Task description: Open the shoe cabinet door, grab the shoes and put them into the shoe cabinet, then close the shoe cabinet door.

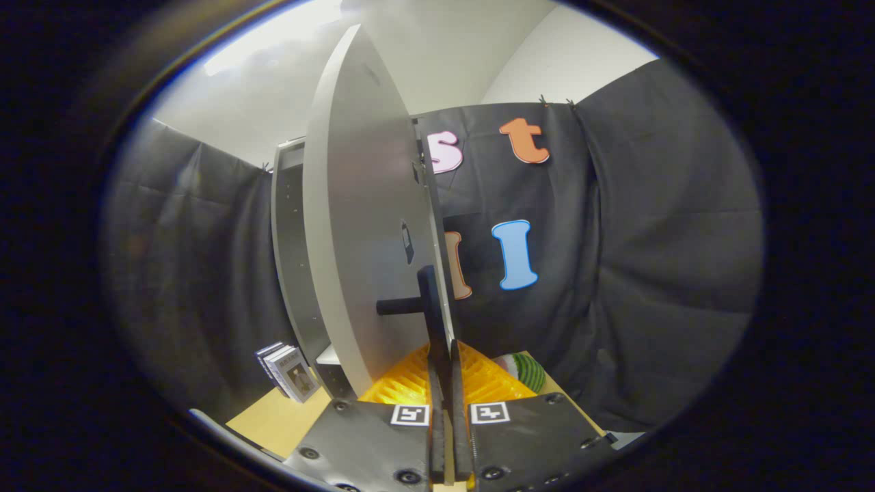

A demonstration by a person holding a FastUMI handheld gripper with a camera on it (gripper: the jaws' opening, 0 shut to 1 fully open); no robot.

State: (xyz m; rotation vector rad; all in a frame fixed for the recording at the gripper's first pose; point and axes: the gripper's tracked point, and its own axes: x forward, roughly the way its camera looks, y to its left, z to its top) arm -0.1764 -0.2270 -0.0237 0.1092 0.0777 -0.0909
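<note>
gripper (444,352): jaws closed on door handle (432,307) | cabinet door (362,225): swung open, edge-on just ahead of fingers | shoe cabinet (290,253): behind door

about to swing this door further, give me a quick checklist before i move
1. Fingers on the handle: ok. The gripper has its fingers closed on the dark bar of the door handle.
2. Door off the cabinet: ok. The door stands partly open, seen nearly edge on, with the shoe cabinet behind it.
3. Opening wide enough for a shoe: cannot tell.
4. Swing path: cannot tell. Books lean near the cabinet's base.
5. Shoe ready: cannot tell. A green striped object lies just beyond the fingers, partly hidden.
</note>
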